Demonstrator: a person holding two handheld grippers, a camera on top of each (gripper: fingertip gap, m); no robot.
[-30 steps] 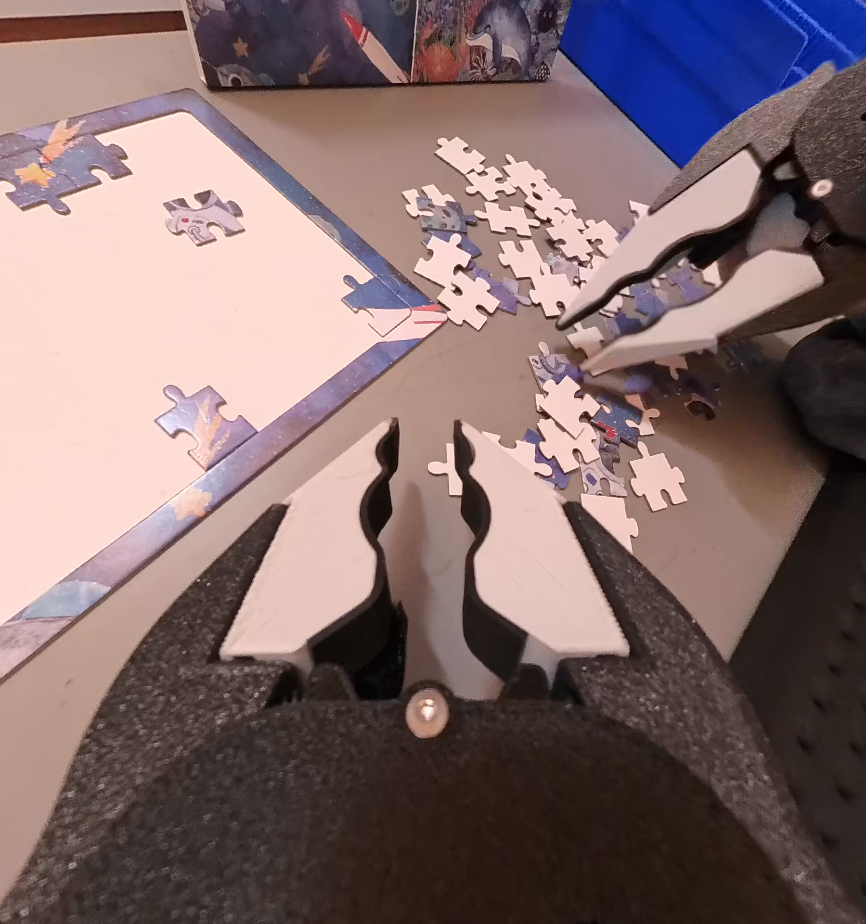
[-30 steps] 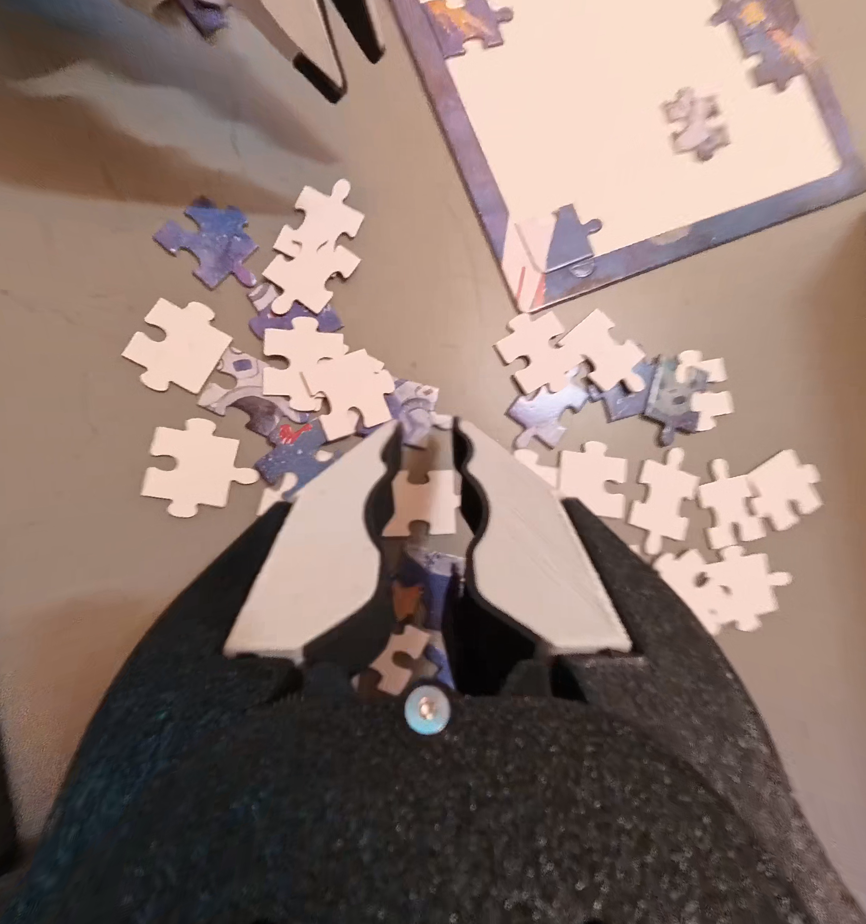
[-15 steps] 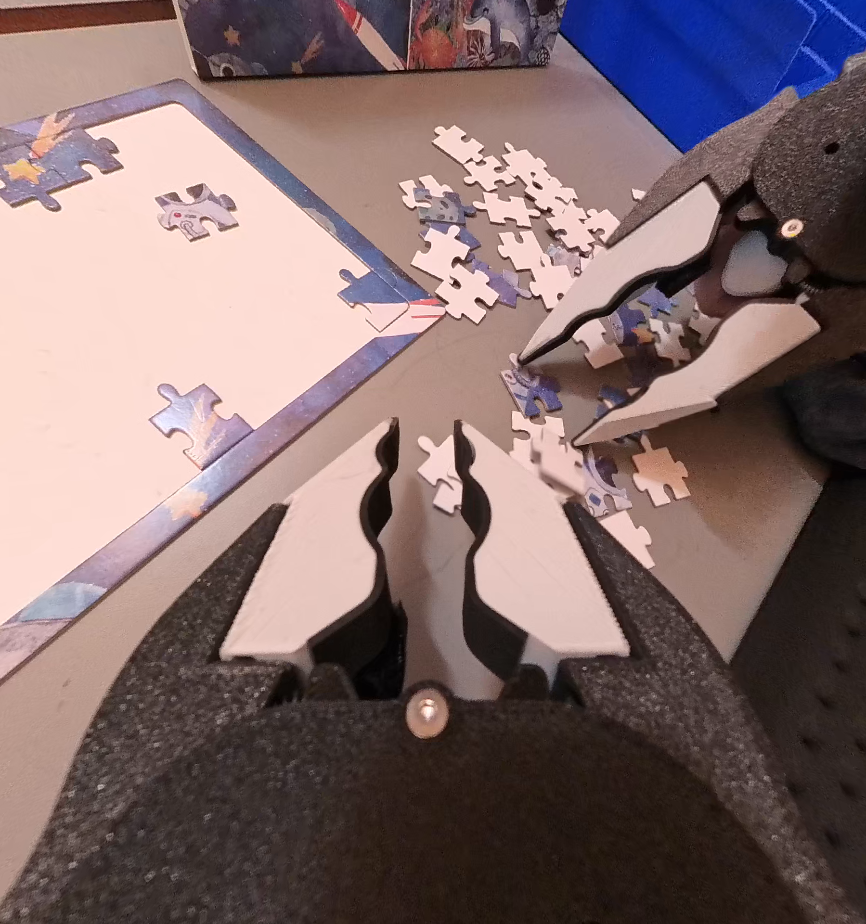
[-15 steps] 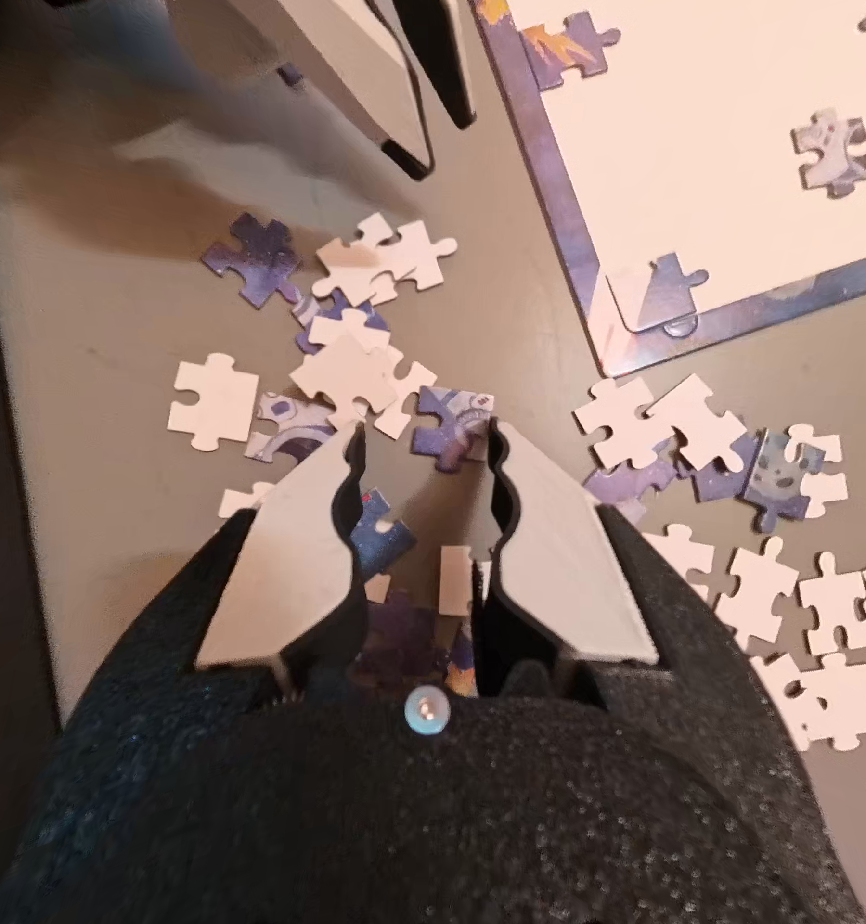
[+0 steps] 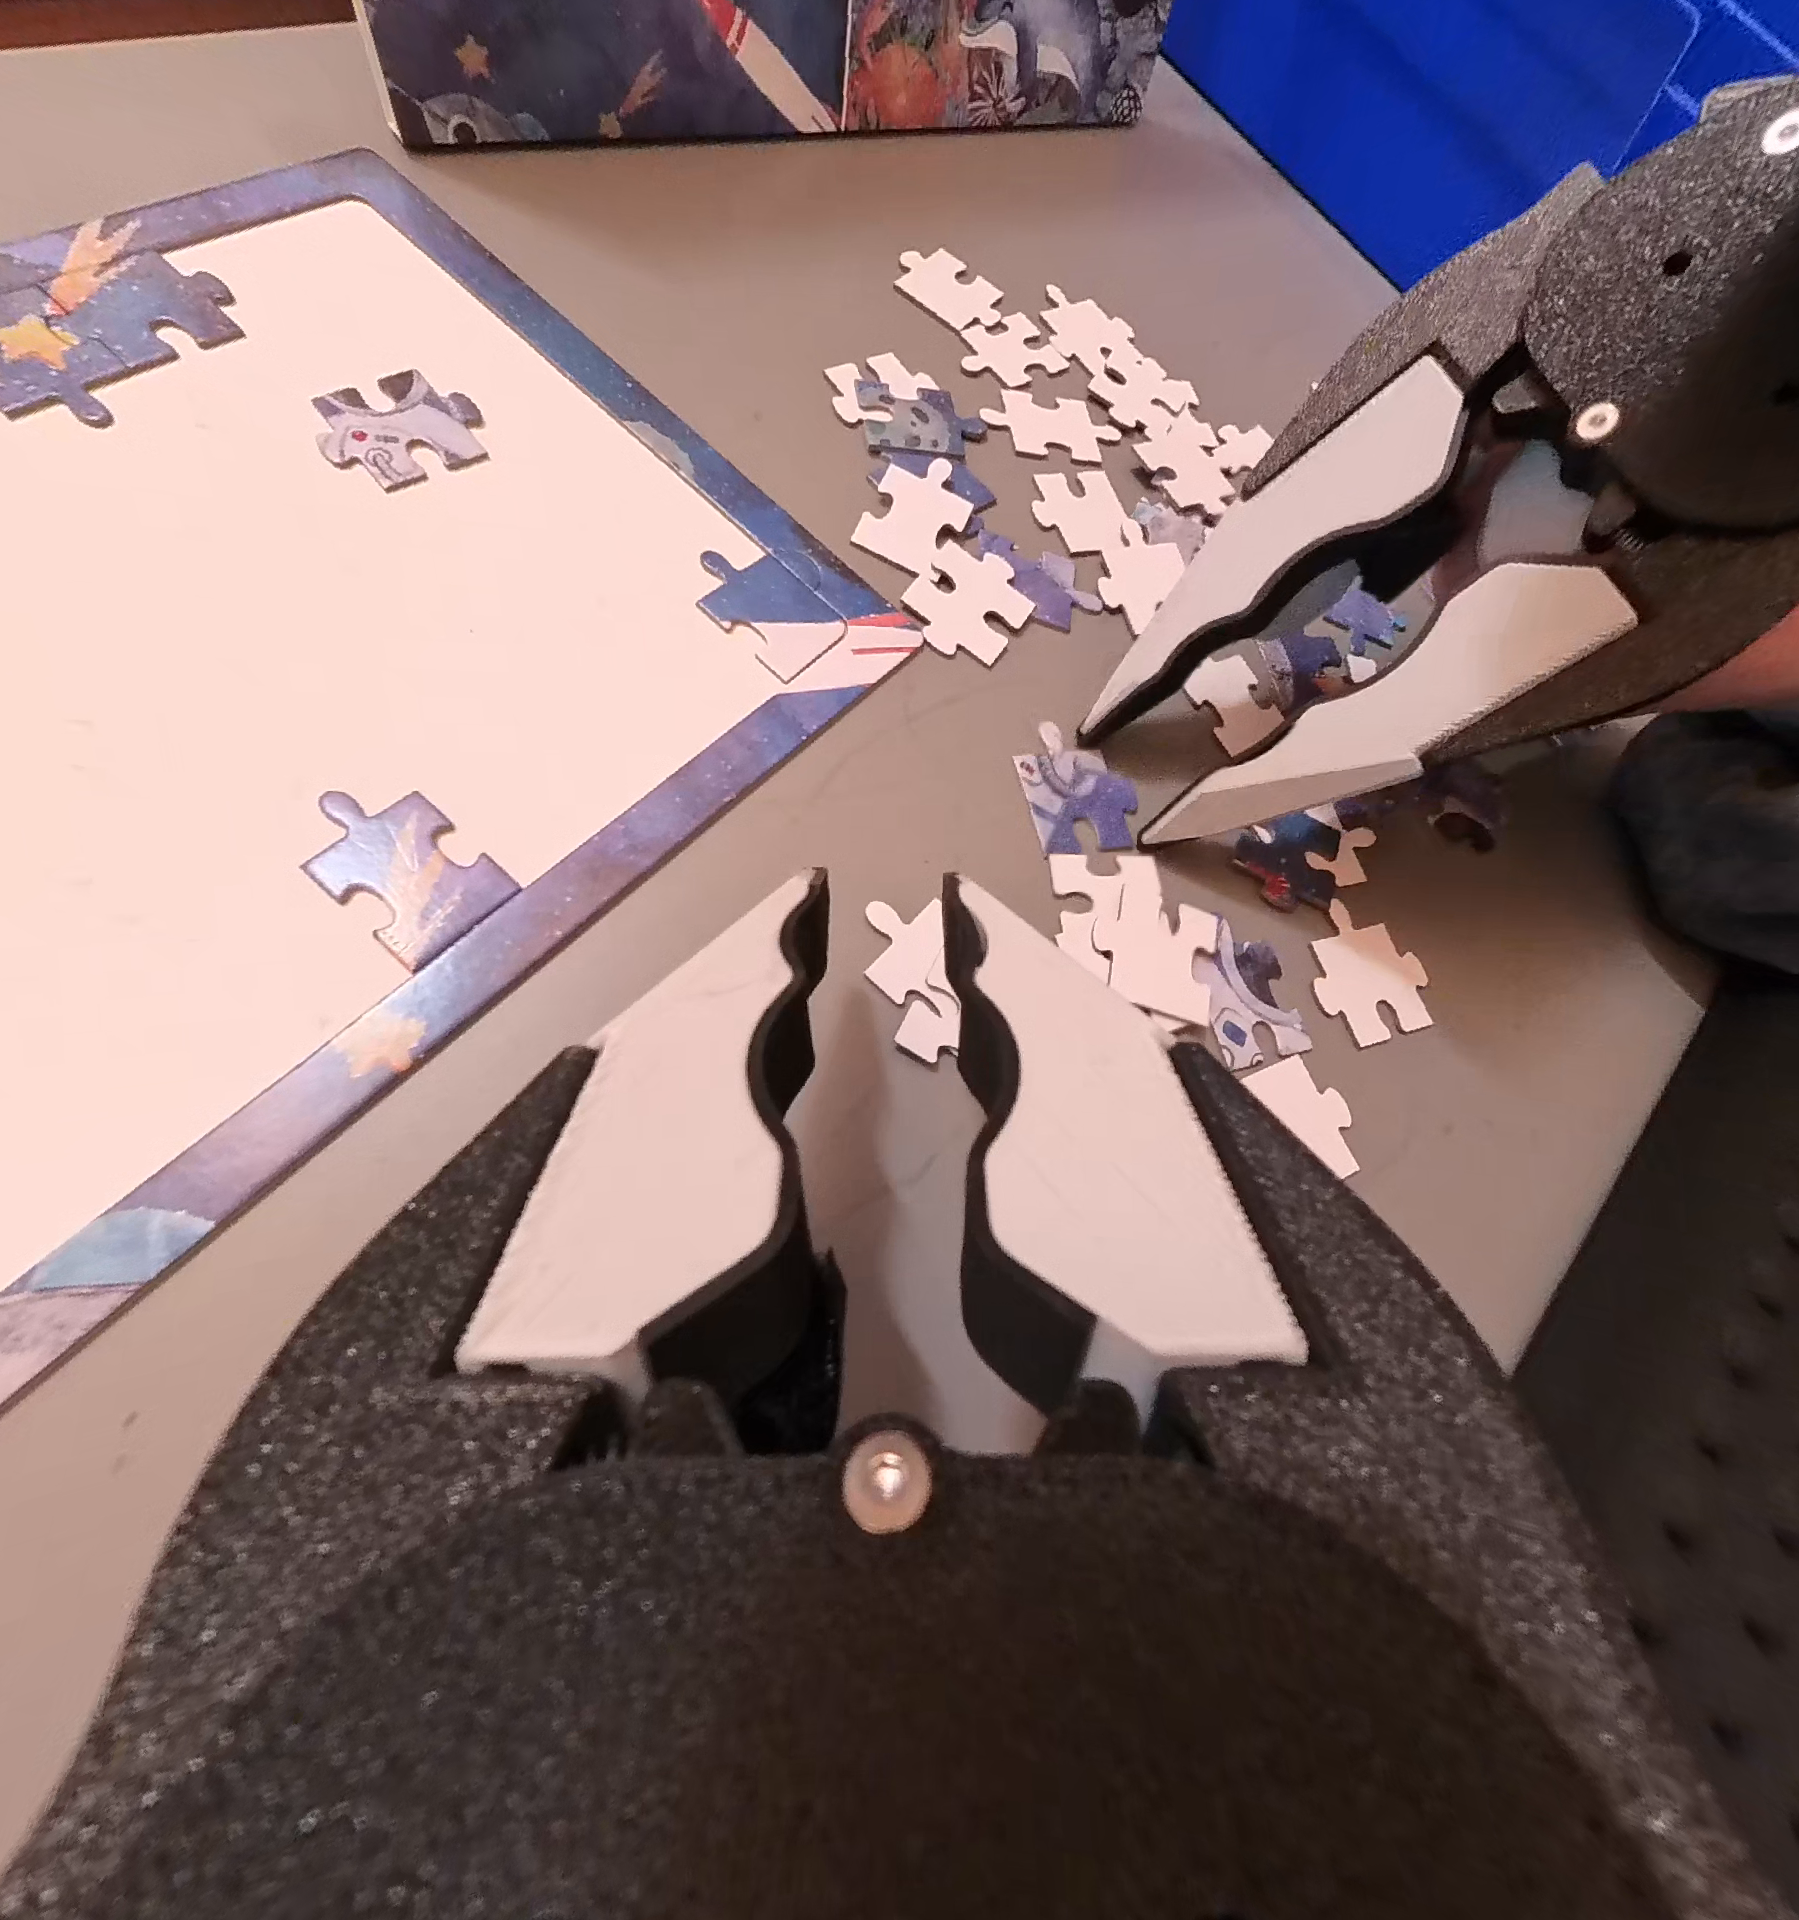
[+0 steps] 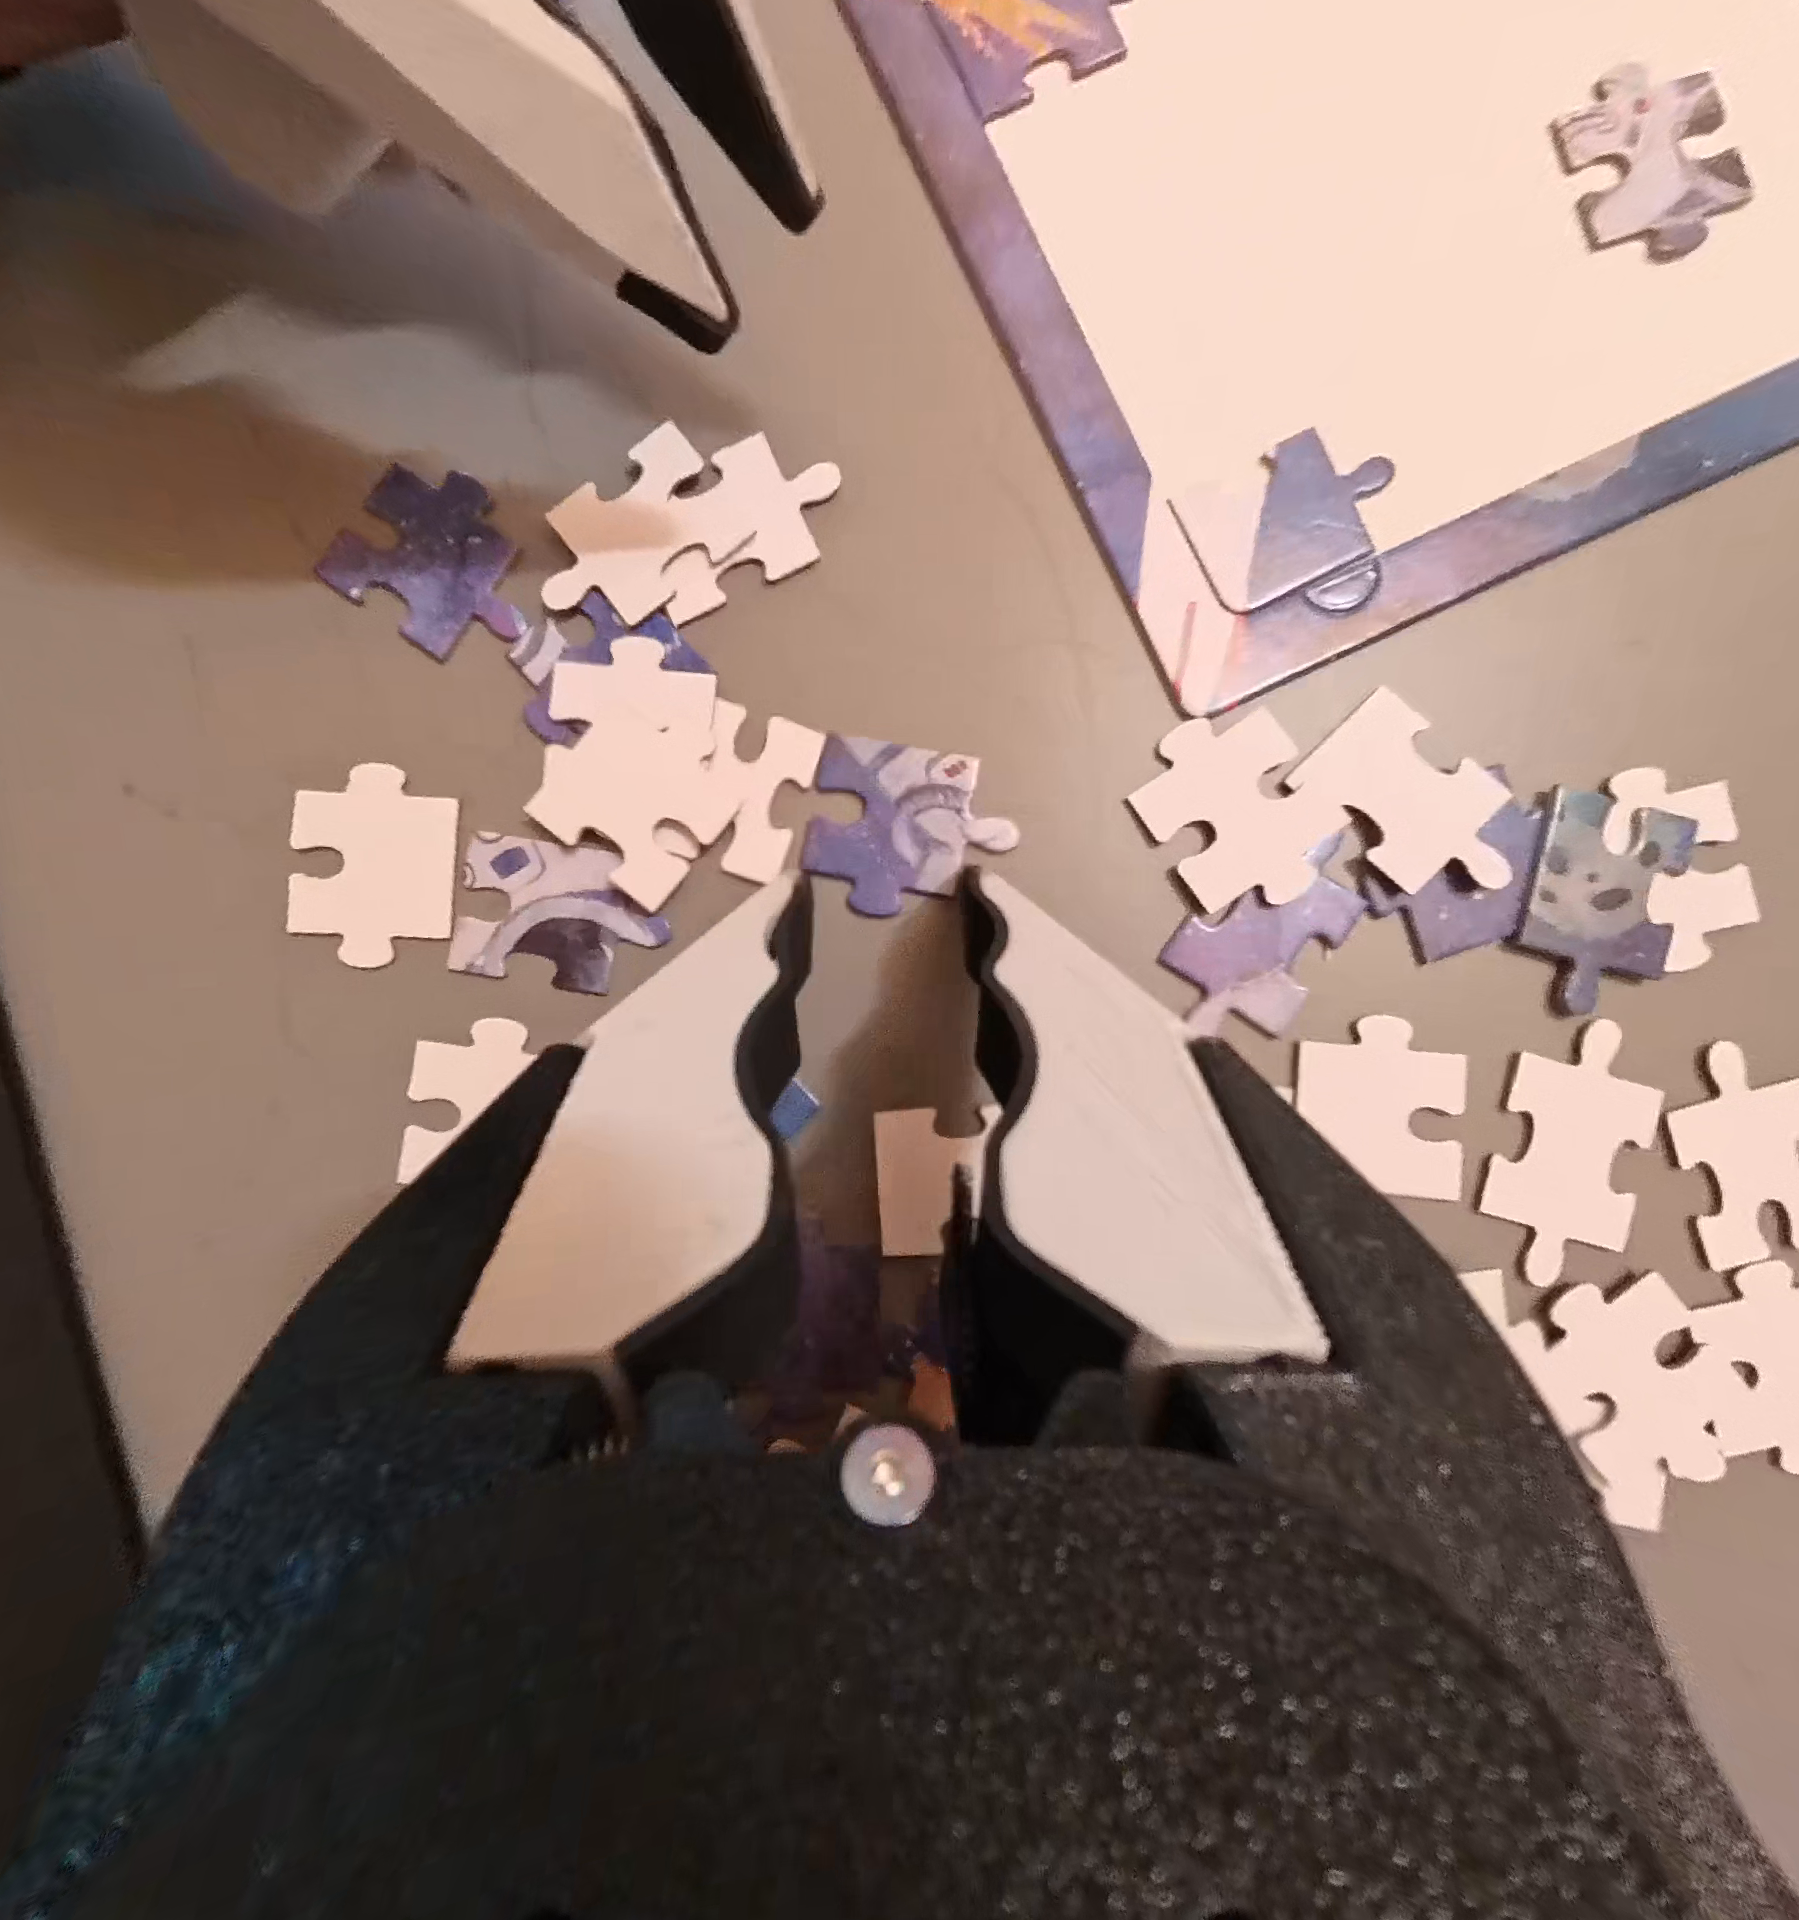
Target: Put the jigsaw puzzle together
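Blue-purple, picture side up, the puzzle piece (image 6: 895, 826) lies flat on the grey table (image 6: 1030, 644) just beyond the right gripper (image 6: 882, 883), whose jaws are spread and empty with their tips at its near edge, one toward each side. Its knob points right and its long axis runs left to right, across the gripper's line, so I judge a short push forward would set the jaws astride it. Farther off, the left gripper (image 5: 884, 894) hovers part-open and empty, and the puzzle frame (image 6: 1009, 270) lies at far right with only a few pieces seated
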